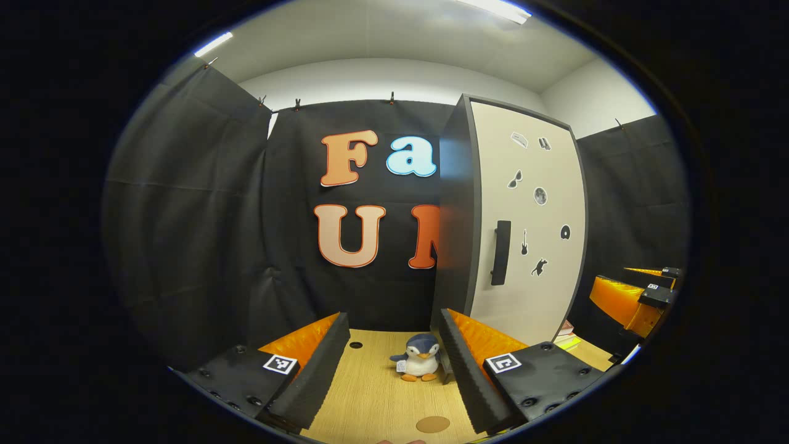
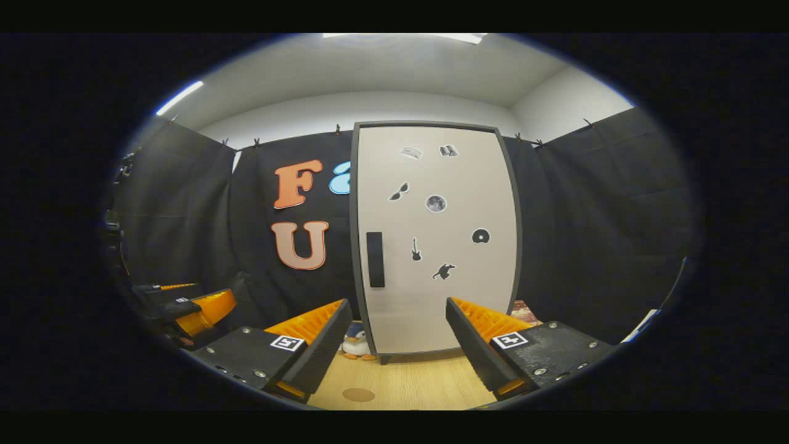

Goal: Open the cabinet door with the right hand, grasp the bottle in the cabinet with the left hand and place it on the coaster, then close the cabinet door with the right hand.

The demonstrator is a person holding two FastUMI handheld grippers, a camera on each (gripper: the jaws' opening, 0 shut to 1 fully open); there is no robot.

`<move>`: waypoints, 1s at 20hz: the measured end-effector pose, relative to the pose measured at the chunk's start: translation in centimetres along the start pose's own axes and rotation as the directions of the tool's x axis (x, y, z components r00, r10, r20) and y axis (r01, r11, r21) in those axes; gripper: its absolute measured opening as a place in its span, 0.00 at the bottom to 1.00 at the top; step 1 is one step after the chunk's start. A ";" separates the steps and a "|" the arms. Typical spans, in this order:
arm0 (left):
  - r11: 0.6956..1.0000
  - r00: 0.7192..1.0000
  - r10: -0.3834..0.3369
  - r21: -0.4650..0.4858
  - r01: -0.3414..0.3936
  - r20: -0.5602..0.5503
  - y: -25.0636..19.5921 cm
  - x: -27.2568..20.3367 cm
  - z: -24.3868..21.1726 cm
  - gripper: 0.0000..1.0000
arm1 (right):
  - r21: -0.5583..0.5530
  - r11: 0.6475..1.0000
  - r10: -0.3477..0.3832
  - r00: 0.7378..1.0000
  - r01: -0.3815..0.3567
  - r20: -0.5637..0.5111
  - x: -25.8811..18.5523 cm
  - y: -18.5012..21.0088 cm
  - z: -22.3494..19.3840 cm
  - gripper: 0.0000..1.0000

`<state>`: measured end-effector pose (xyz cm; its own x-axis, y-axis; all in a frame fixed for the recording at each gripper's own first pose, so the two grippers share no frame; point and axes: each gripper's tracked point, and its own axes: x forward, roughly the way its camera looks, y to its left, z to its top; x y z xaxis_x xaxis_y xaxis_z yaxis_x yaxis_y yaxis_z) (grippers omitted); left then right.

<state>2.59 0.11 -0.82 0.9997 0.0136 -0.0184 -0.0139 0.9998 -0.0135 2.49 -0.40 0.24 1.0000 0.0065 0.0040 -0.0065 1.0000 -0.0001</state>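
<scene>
So the cabinet door (image 2: 434, 237) is fully shut right now, standing upright on the wooden table (image 2: 419, 385) with a bunch of little stickers on its pale front. The dark handle (image 2: 375, 259) sits on the left edge of the door as the right gripper view has it. The bottle must be inside, can't see it at all yet.

The right gripper (image 2: 397, 336) faces the door pretty much square on, fingers spread wide with nothing between them, not touching anything. The left gripper (image 1: 391, 364) is off to the side, also spread open and empty, with a small penguin plush (image 1: 419, 357) sitting between its fingers further back.

The round brown coaster (image 1: 433, 424) lies flat on the table in front of the penguin.

Looks to me like step one hasn't started. The next move probably needs the right gripper going forward and a bit left to get its fingers around that handle, then pulling.
</scene>
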 end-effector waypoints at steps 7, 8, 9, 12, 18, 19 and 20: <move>1.000 1.000 -0.013 -0.009 0.013 0.001 0.4 0.6 -0.2 0.94 | -0.014 1.000 0.014 1.000 -0.014 0.000 2.7 1.0 0.1 0.95; 1.000 1.000 -0.010 -0.006 0.010 -0.003 0.5 0.8 -0.4 0.96 | -0.014 1.000 0.017 1.000 -0.018 -0.002 3.4 1.3 0.1 0.95; 1.000 1.000 -0.010 -0.011 0.010 -0.008 0.6 0.9 -0.7 0.95 | -0.012 1.000 0.023 1.000 -0.023 -0.002 4.1 1.6 0.1 0.91; 1.000 1.000 -0.015 -0.022 0.014 -0.017 1.1 1.0 -1.2 0.95 | -0.021 0.999 0.037 0.999 -0.037 -0.001 6.6 2.6 0.4 0.95; 1.000 1.000 -0.008 -0.010 0.008 -0.026 3.1 1.8 -2.0 0.95 | -0.056 0.997 0.053 0.999 -0.052 0.011 12.4 4.6 1.4 0.95; 1.000 1.000 -0.006 -0.012 0.006 -0.030 3.4 2.1 -2.0 0.95 | -0.062 0.997 0.052 0.999 -0.051 0.010 13.3 4.7 1.4 0.99; 1.000 0.999 -0.007 -0.017 0.006 -0.033 3.7 2.3 -2.2 0.95 | -0.066 0.997 0.050 0.999 -0.049 0.015 14.2 4.9 1.4 0.91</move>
<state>4.78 3.77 -3.14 0.9987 0.0062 -0.0510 -0.0078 0.9995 -0.0303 16.68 4.64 1.72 0.9982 0.0566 0.0195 -0.0552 0.9962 -0.0668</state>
